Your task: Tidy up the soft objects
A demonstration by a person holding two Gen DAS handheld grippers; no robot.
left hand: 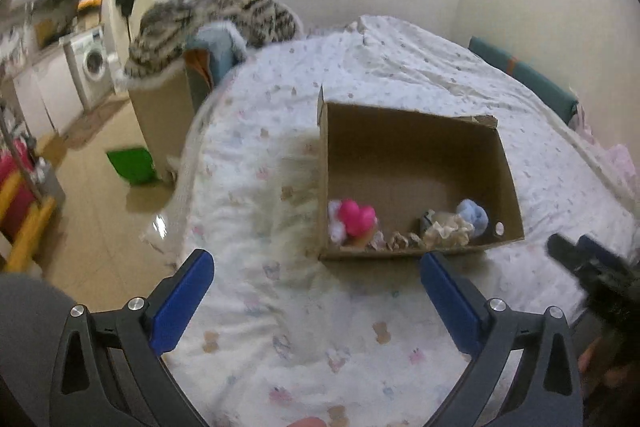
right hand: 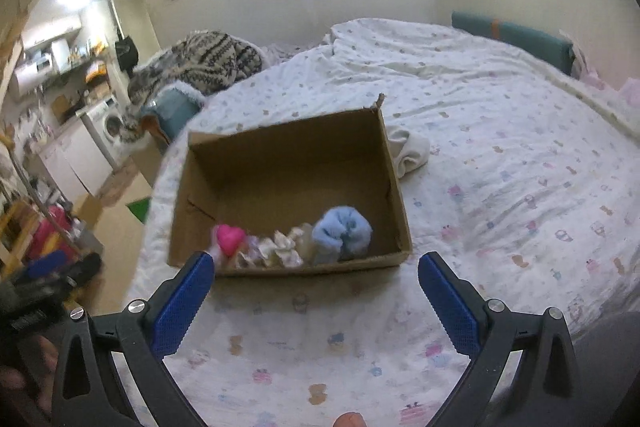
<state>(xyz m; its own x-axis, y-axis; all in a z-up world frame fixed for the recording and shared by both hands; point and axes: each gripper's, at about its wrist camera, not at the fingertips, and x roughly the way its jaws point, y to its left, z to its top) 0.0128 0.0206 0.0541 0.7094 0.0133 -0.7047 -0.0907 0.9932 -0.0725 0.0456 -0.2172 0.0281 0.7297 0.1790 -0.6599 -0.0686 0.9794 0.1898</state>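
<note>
An open cardboard box (left hand: 404,123) (right hand: 280,143) sits on the bed. Along its near wall lie a pink plush (left hand: 356,217) (right hand: 230,238), cream scrunchies (left hand: 448,231) (right hand: 280,247) and a rolled light blue sock (left hand: 474,215) (right hand: 342,229). A white rolled cloth (right hand: 408,151) lies on the bed just right of the box. My left gripper (left hand: 316,267) is open and empty, in front of the box. My right gripper (right hand: 316,269) is open and empty, also in front of the box; it shows at the right edge of the left wrist view (left hand: 576,251).
The bed has a white patterned quilt (left hand: 360,327) (right hand: 500,147). A striped fuzzy blanket (left hand: 216,15) (right hand: 200,63) lies over a box at the bed's far left. A teal headboard cushion (right hand: 512,35) is at the back right. A washing machine (left hand: 90,63) and a green bin (left hand: 132,165) stand on the floor left.
</note>
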